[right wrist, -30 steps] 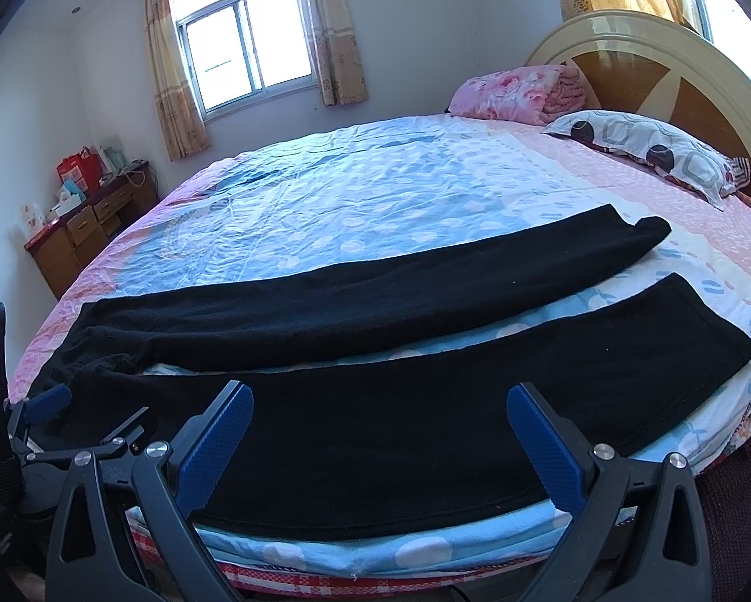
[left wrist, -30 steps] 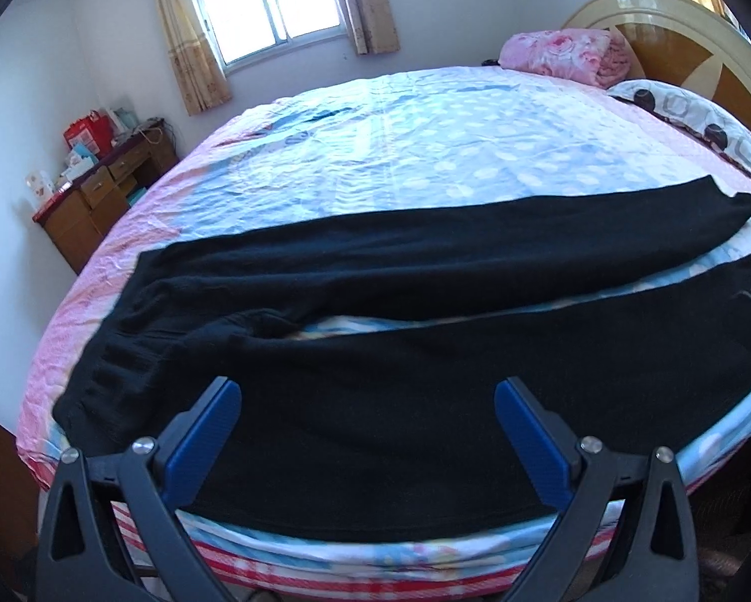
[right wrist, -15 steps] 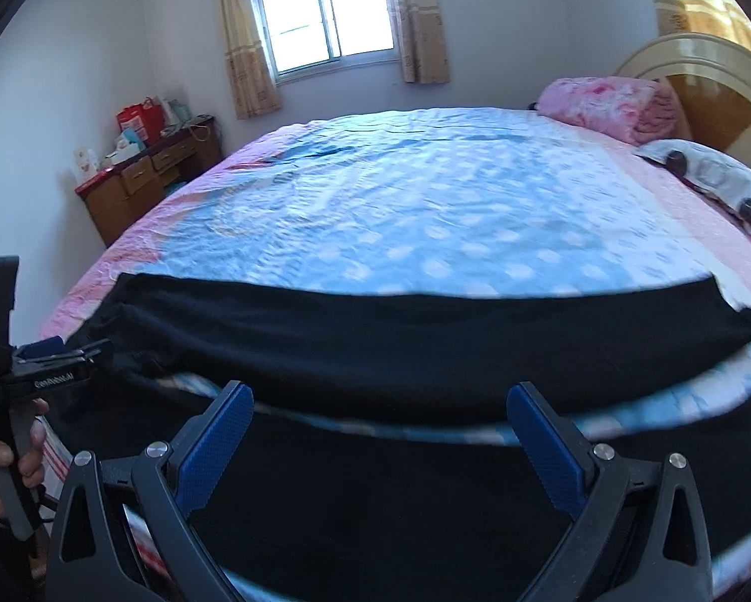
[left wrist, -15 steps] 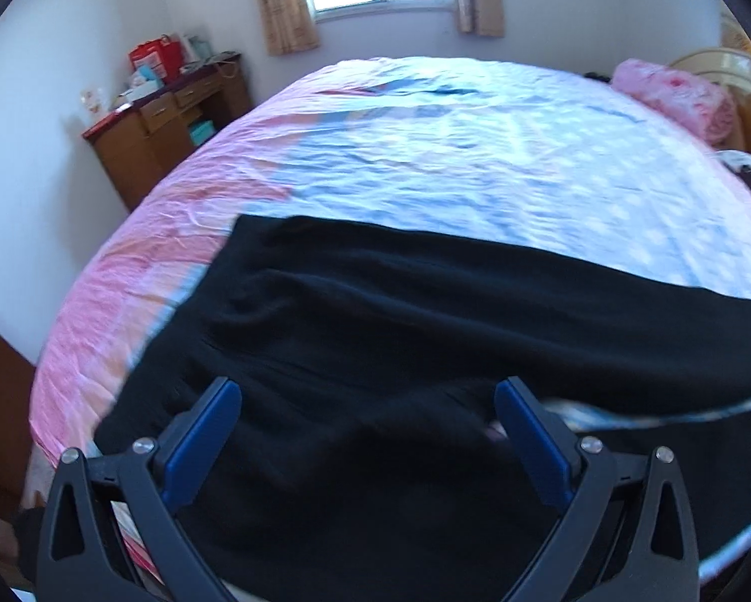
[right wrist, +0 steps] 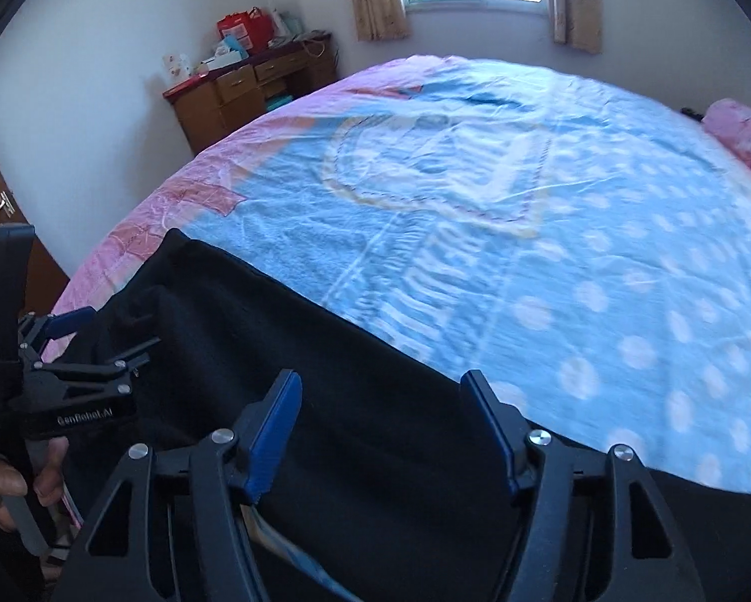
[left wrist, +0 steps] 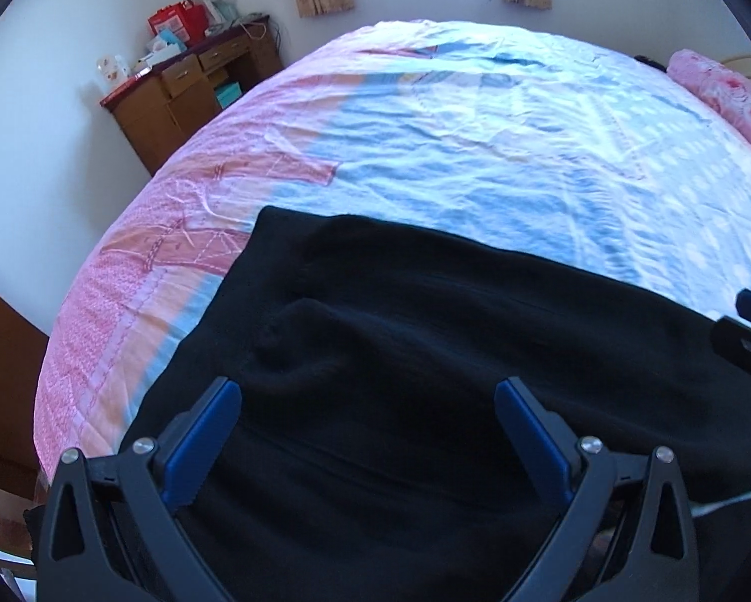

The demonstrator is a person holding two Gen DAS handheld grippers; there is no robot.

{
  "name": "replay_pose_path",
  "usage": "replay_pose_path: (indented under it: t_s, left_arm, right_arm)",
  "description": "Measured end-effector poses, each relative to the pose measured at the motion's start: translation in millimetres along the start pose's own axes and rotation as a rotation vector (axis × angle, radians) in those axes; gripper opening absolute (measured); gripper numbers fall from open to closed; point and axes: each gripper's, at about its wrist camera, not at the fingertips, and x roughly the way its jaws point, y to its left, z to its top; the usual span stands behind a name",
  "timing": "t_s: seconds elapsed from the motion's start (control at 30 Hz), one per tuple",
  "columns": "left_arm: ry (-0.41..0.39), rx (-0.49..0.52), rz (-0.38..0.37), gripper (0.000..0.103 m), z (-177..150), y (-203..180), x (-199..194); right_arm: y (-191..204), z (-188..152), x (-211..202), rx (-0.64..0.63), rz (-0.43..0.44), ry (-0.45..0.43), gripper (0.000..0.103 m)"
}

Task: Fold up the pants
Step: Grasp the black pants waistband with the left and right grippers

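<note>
Black pants [left wrist: 425,376] lie along the near side of the bed, and their waist end [right wrist: 184,271] fills the lower part of both views. My left gripper [left wrist: 367,401] hovers over the waist area, open, with only flat cloth below its blue pads. In the right wrist view the left gripper [right wrist: 89,346] shows at the left edge, held by a hand [right wrist: 4,481]. My right gripper [right wrist: 380,396] hangs over the upper leg next to the waist. Its jaws are closing, and the pads do not press on the cloth. The right gripper's tip [left wrist: 746,336] shows at the left wrist view's right edge.
The bed sheet [left wrist: 475,150] is blue and pink and stretches far beyond the pants. A wooden desk [right wrist: 245,95] with a red bag stands by the wall at the back left. A folded pink blanket [left wrist: 721,90] lies at the far right. A brown door [right wrist: 4,205] is at left.
Both views have swung left along the pants from the legs to the waist end. The right gripper's jaws stand narrower than before. The left gripper's jaws are as wide as before.
</note>
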Motion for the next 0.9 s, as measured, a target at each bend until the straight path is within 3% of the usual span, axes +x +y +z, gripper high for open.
replay_pose_path:
  t_s: [0.2, 0.47, 0.63, 0.8, 0.83, 0.9]
  left_arm:
    - [0.012, -0.018, -0.004, 0.103, 6, 5, 19]
    - [0.004, -0.097, -0.010, 0.103, 0, 30, 28]
    - [0.002, -0.083, 0.008, 0.103, 1, 40, 25]
    - [-0.003, -0.117, -0.048, 0.103, 0, 58, 13]
    - [-0.004, -0.120, -0.050, 0.103, -1, 61, 12]
    - [-0.006, -0.117, -0.042, 0.103, -3, 68, 10]
  right_arm:
    - [8, 21, 40, -0.007, 0.064, 0.057, 0.067]
    - [31, 45, 78, -0.102, 0.175, 0.087, 0.067]
    - [49, 62, 101, -0.142, 0.201, 0.077, 0.067]
    - [78, 76, 134, -0.177, 0.316, 0.139, 0.067]
    - [85, 77, 141, -0.194, 0.326, 0.155, 0.066]
    - [98, 75, 148, -0.243, 0.320, 0.159, 0.055]
